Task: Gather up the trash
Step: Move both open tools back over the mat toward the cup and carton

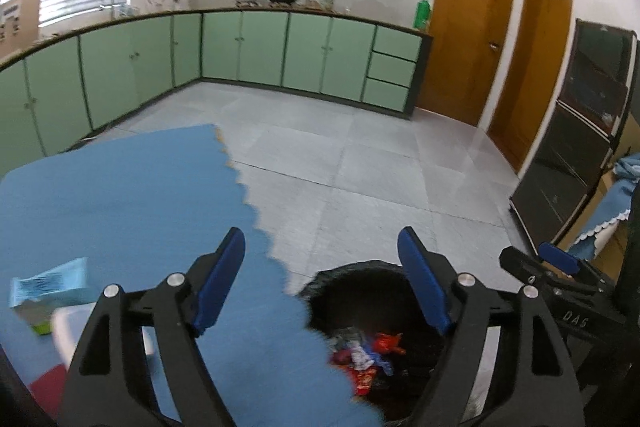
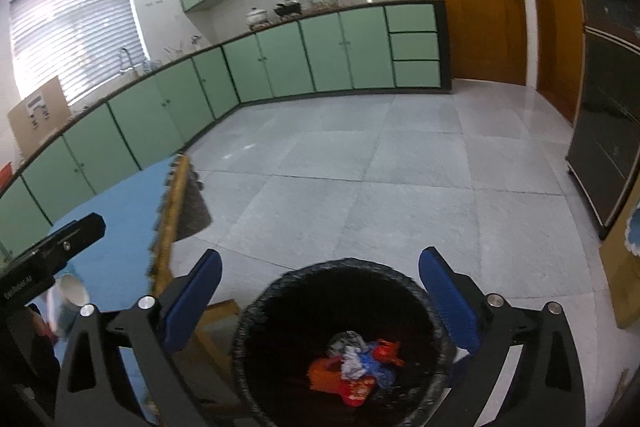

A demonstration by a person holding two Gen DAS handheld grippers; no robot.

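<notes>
A black-lined trash bin [image 2: 344,279] stands on the floor beside the table, with several red, orange and blue wrappers [image 2: 356,367] in its bottom. It also shows in the left wrist view [image 1: 360,275], with the wrappers [image 1: 364,355] inside. My right gripper [image 2: 320,275] is open and empty, held over the bin's mouth. My left gripper [image 1: 322,259] is open and empty above the blue table mat's edge [image 1: 260,227], next to the bin. A light blue packet [image 1: 48,287] and a white container [image 1: 68,327] lie on the mat at the left.
The blue mat [image 1: 120,195] covers a wooden table [image 2: 172,219]. A white cup [image 2: 72,291] stands on it. Green kitchen cabinets [image 1: 240,47] run along the far wall. Brown doors [image 1: 468,27] and a dark cabinet [image 1: 580,131] stand at the right. Grey tiled floor [image 2: 400,167] lies beyond the bin.
</notes>
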